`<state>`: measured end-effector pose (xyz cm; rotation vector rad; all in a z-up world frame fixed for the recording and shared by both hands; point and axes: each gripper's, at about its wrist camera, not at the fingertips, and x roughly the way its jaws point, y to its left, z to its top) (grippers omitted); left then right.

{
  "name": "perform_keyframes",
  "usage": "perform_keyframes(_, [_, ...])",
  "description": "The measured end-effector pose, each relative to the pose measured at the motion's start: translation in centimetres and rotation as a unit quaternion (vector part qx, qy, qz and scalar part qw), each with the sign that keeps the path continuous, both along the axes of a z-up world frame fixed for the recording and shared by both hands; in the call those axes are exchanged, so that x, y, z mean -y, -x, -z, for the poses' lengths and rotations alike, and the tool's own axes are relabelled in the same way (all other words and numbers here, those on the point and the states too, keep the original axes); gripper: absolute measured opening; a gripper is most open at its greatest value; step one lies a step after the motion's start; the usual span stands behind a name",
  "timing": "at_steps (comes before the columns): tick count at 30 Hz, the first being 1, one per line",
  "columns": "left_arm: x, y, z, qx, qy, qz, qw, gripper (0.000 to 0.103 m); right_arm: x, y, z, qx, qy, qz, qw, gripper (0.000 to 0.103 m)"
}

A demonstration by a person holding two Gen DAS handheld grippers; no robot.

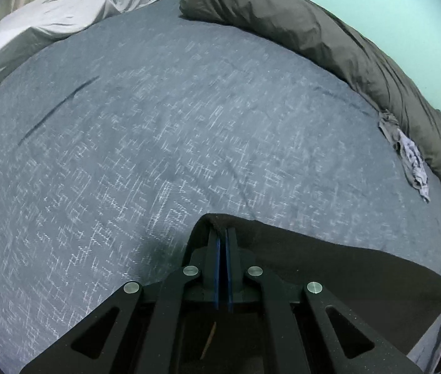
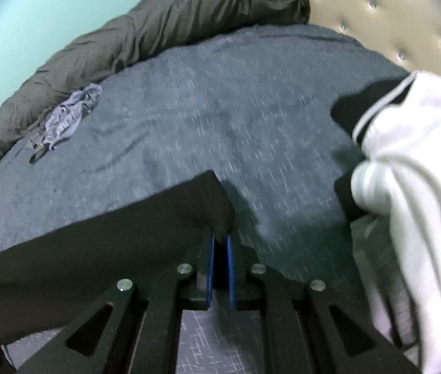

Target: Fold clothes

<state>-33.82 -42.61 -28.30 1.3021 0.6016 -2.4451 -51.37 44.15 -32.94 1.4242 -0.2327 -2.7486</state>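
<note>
A black garment (image 1: 329, 265) is stretched between my two grippers above the blue-grey bed cover. My left gripper (image 1: 222, 230) is shut on its left corner; the cloth runs off to the right. In the right wrist view my right gripper (image 2: 220, 237) is shut on the garment's right corner (image 2: 102, 243), and the cloth runs off to the left. A white and black garment (image 2: 413, 171) lies bunched on the bed just right of my right gripper.
The bed cover (image 1: 158, 140) spreads ahead. A rolled dark grey duvet (image 1: 329, 40) lies along the far edge by the turquoise wall. A small crumpled grey-blue cloth (image 1: 407, 152) lies beside it. Light grey bedding (image 1: 64, 9) lies far left. A tufted headboard (image 2: 391, 9) stands far right.
</note>
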Motion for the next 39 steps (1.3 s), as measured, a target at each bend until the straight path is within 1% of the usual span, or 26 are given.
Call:
perform_keyframes(2, [0.3, -0.3, -0.6, -0.004, 0.005, 0.002, 1.0, 0.003, -0.5, -0.6, -1.1, -0.032, 0.005, -0.003, 0.999, 0.007])
perform_keyframes(5, [0.6, -0.9, -2.2, -0.024, 0.002, 0.008, 0.9997, 0.003, -0.8, -1.1, -3.6, -0.069, 0.01, -0.009, 0.998, 0.007])
perform_keyframes(7, [0.7, -1.4, -3.4, -0.044, -0.003, 0.002, 0.999, 0.003, -1.0, -1.4, -5.5, -0.097, 0.015, -0.01, 0.995, 0.007])
perform_keyframes(8, [0.8, -1.6, -3.6, -0.05, -0.006, -0.002, 0.9987, 0.003, -0.9, -1.6, -6.4, -0.113, 0.016, -0.01, 0.993, 0.007])
perform_keyframes(10, [1.0, -1.8, -3.8, -0.059, -0.012, -0.009, 0.9982, 0.003, -0.7, -1.7, -7.5, -0.13, 0.016, -0.015, 0.991, 0.007])
perform_keyframes(11, [1.0, -1.7, -3.5, -0.055, -0.013, -0.008, 0.9984, 0.003, -0.6, -1.8, -7.9, -0.138, 0.015, -0.016, 0.99, 0.007])
perform_keyframes(14, [0.9, -1.2, -2.1, -0.029, -0.021, -0.003, 0.9994, 0.003, -0.2, -1.6, -7.0, -0.12, 0.0, -0.013, 0.993, 0.007])
perform_keyframes(16, [0.4, -0.6, -0.7, -0.005, -0.023, 0.005, 0.9997, 0.006, -0.1, -0.9, -5.1, -0.082, -0.002, -0.015, 0.996, 0.009])
perform_keyframes(18, [0.0, -0.1, 0.5, 0.015, -0.021, 0.011, 0.9996, 0.008, -0.1, -0.2, -2.4, -0.015, -0.009, 0.003, 1.0, 0.012])
perform_keyframes(19, [-0.2, -0.1, 0.9, 0.024, -0.018, 0.012, 0.9995, 0.01, -0.2, -0.3, -1.6, -0.006, -0.016, 0.012, 1.0, 0.015])
perform_keyframes(20, [-0.1, -0.3, 1.0, 0.026, -0.016, 0.011, 0.9995, 0.016, -0.3, -0.7, -1.3, -0.006, -0.019, 0.021, 1.0, 0.015])
perform_keyframes(21, [0.2, -0.5, 0.9, 0.027, -0.011, 0.009, 0.9995, 0.02, -0.6, -1.0, -1.2, -0.012, -0.015, 0.027, 0.999, 0.019])
perform_keyframes(22, [0.4, -0.7, 0.7, 0.026, -0.007, 0.007, 0.9996, 0.031, -0.9, -1.2, -1.2, -0.018, -0.007, 0.029, 0.999, 0.028])
perform_keyframes(23, [0.7, -1.0, 0.5, 0.023, -0.006, 0.005, 0.9997, 0.035, -1.2, -1.4, -1.3, -0.021, -0.006, 0.03, 0.999, 0.032])
perform_keyframes(24, [1.0, -1.4, 0.3, 0.019, -0.007, 0.004, 0.9998, 0.035, -1.5, -1.5, -1.6, -0.026, -0.006, 0.027, 0.999, 0.037])
perform_keyframes(27, [1.5, -2.3, -0.2, 0.015, -0.006, 0.004, 0.9999, 0.036, -2.0, -1.4, -2.2, -0.032, -0.001, 0.022, 0.999, 0.042])
perform_keyframes(29, [1.6, -2.5, -0.1, 0.018, -0.011, 0.015, 0.9997, 0.036, -2.1, -1.1, -2.3, -0.03, 0.008, 0.014, 0.999, 0.044])
perform_keyframes(31, [1.4, -2.9, 0.3, 0.025, -0.006, 0.029, 0.9993, 0.036, -1.6, -1.0, -2.4, -0.026, 0.012, -0.001, 1.0, 0.053])
perform_keyframes(33, [1.2, -3.7, 0.4, 0.024, -0.014, 0.032, 0.9991, 0.036, -1.1, -0.7, -2.1, -0.017, 0.022, -0.017, 0.999, 0.054])
perform_keyframes(36, [0.8, -5.5, 0.2, 0.026, -0.017, 0.043, 0.9986, 0.036, -0.1, -1.1, -1.0, 0.006, 0.011, -0.029, 0.999, 0.054])
perform_keyframes(39, [0.6, -7.5, -0.3, 0.034, -0.015, 0.051, 0.998, 0.036, -0.1, -2.0, -0.6, 0.005, 0.014, -0.023, 1.0, 0.054])
